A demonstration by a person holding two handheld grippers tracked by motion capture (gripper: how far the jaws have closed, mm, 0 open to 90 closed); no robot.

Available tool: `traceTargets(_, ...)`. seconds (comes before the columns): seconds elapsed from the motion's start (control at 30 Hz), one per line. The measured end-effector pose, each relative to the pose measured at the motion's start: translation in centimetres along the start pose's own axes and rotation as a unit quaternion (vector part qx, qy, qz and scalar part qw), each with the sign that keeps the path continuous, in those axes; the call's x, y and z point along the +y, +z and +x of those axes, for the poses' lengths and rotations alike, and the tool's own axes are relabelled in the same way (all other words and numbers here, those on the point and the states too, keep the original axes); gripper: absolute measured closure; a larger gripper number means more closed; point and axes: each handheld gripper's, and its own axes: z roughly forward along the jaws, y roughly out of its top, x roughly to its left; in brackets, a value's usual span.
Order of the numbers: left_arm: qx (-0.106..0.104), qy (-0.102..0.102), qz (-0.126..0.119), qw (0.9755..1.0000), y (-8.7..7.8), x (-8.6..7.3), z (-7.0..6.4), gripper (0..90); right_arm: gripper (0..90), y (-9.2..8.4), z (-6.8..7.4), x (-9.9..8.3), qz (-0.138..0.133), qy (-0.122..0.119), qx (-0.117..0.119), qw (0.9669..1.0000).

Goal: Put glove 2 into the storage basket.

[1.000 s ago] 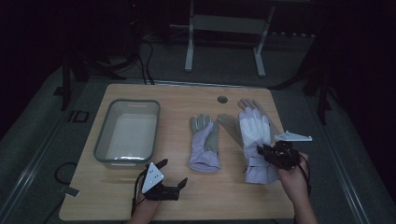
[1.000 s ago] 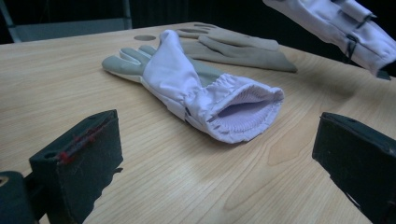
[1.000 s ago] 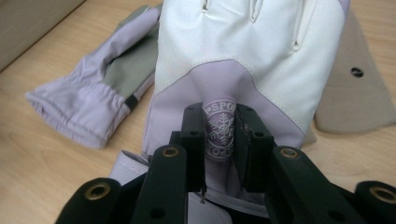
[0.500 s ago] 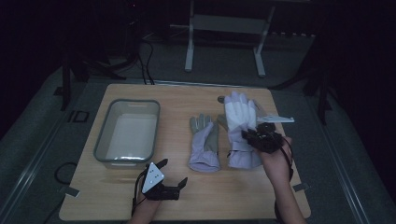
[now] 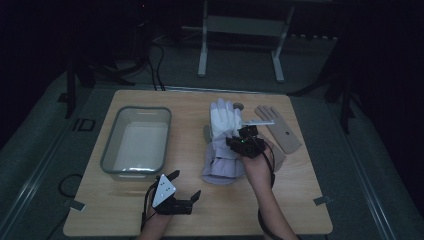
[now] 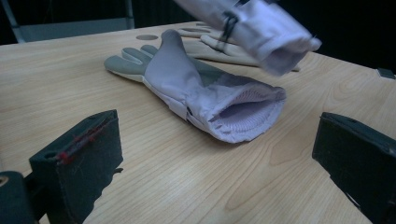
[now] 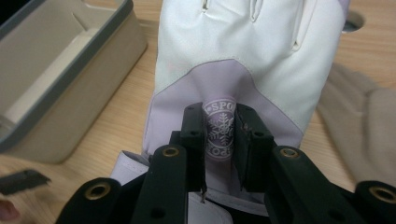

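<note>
Black jaws of the right gripper point(image 7: 219, 140) are pinched on a fold of the white-and-lilac glove point(image 7: 243, 60), right at the round snowflake patch on its back. Glove is lifted, cuff end hanging near, fingers pointing far. In the high view it sits over the second glove point(image 5: 215, 167), which lies flat mid-table with its cuff open toward the near edge.

Judgement: step in hand looks like carrying the held glove leftward, likely to the grey tub point(image 5: 107, 150) on the left. Grip is only on a small pleat of fabric, so keep the jaws tight and move level; a jerk could slip it out. Raise enough that the dangling cuff clears the lying glove and the tub rim, else it drags the lower glove along.

Right hand point(image 5: 257, 167) comes in from the near edge, forearm angled up the table, gripper pointing far and slightly down.

Left gripper point(image 5: 175, 197) rests at near left of the table point(image 5: 300, 200), jaws well apart with nothing between them, aimed right toward the lying glove's cuff point(image 6: 243, 112). A tan glove point(image 5: 280, 130) lies far right, apart from the others.
</note>
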Motion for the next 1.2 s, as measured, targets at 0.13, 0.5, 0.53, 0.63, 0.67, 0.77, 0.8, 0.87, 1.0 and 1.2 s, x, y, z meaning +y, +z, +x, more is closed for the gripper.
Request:
traceTargets(0.13,-0.002,-0.002,0.0,1.0,0.0,0.0,0.0,1.6,75.0,1.4,0.6,-0.2,0.003,0.013,-0.008,0.9999)
traceTargets(0.5,0.0,0.0,0.004,1.0,0.1,0.0,0.0,1.6,69.6,5.7,0.1,-2.1,0.036,0.042,-0.051,0.9972)
traceTargets(0.53,-0.001,0.0,0.005,1.0,0.1,0.0,0.0,1.6,69.0,6.0,0.1,-2.3,0.04,0.042,-0.048,0.9971)
traceTargets(0.63,-0.001,0.002,0.007,1.0,0.1,0.1,0.0,1.6,67.9,6.6,0.3,-2.6,0.043,0.043,-0.05,0.9969)
traceTargets(0.67,-0.001,0.002,0.0,1.0,0.0,0.0,0.0,1.6,67.3,6.8,0.3,-2.8,0.046,0.042,-0.049,0.9969)
traceTargets(0.77,-0.004,0.003,0.001,1.0,0.0,0.0,0.0,1.7,64.1,7.2,0.2,-3.0,0.048,0.044,-0.046,0.9968)
traceTargets(0.8,-0.005,0.002,0.003,1.0,0.0,0.0,0.0,1.7,63.1,7.2,0.0,-3.0,0.047,0.044,-0.043,0.997)
traceTargets(0.87,-0.005,-0.002,0.003,1.0,0.1,0.0,0.0,1.7,60.1,7.2,-0.2,-3.0,0.047,0.048,-0.036,0.9971)
traceTargets(1.0,-0.008,-0.008,0.004,0.9999,0.1,0.0,0.2,1.7,43.7,6.5,-0.4,-2.6,0.041,0.041,-0.024,0.9981)
traceTargets(1.2,-0.022,-0.026,0.007,0.9994,0.1,0.1,0.6,1.6,16.7,4.2,-1.6,-2.0,0.02,0.015,0.028,0.9993)
